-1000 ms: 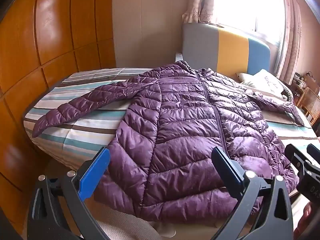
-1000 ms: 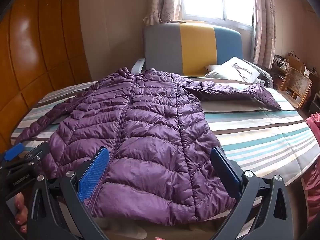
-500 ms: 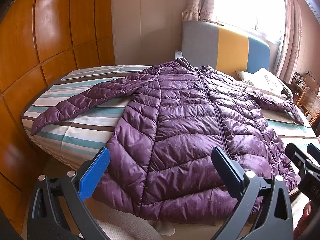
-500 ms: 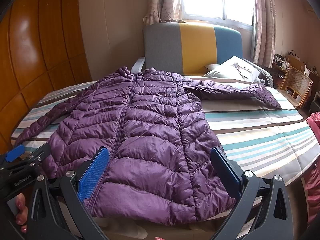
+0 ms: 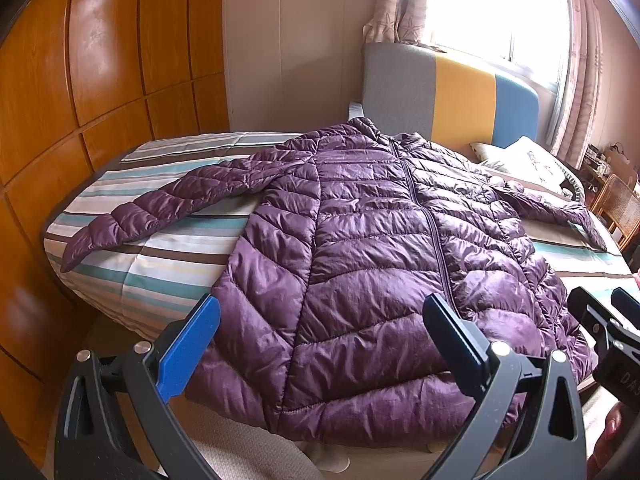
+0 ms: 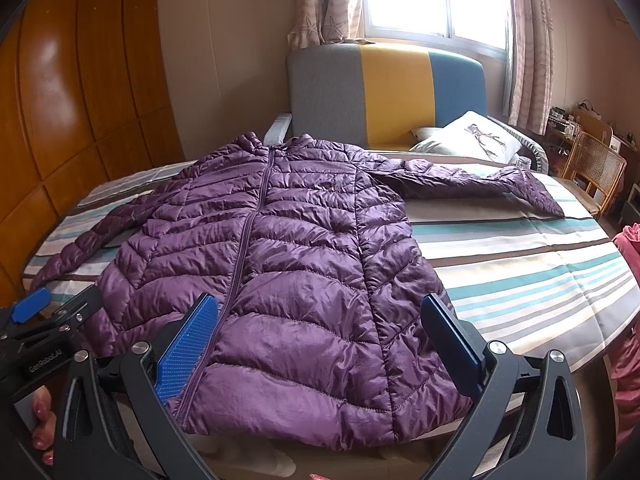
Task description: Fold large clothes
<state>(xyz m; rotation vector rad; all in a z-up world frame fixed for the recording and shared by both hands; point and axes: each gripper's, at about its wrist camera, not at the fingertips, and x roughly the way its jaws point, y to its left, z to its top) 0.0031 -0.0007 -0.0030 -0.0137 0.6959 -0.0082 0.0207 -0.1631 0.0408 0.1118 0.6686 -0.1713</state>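
A purple quilted puffer jacket (image 5: 372,248) (image 6: 288,248) lies flat and zipped, front up, on a striped bed (image 5: 160,264) (image 6: 520,280), both sleeves spread outward. Its hem hangs a little over the near bed edge. My left gripper (image 5: 320,332) hovers open just short of the hem's left half, holding nothing. My right gripper (image 6: 320,332) is open too, above the hem's right half, with nothing between its blue pads. Each gripper shows at the edge of the other's view.
Orange wooden wardrobe doors (image 5: 100,80) stand close on the left. A grey, yellow and blue headboard (image 6: 384,92) and a white pillow (image 6: 476,140) sit at the far end. A wicker chair (image 6: 596,168) is at the right, with pink cloth (image 6: 628,360) beside the bed.
Both views have lifted slightly, so the jacket sits a little lower in frame. The jacket has not moved and both grippers stay open.
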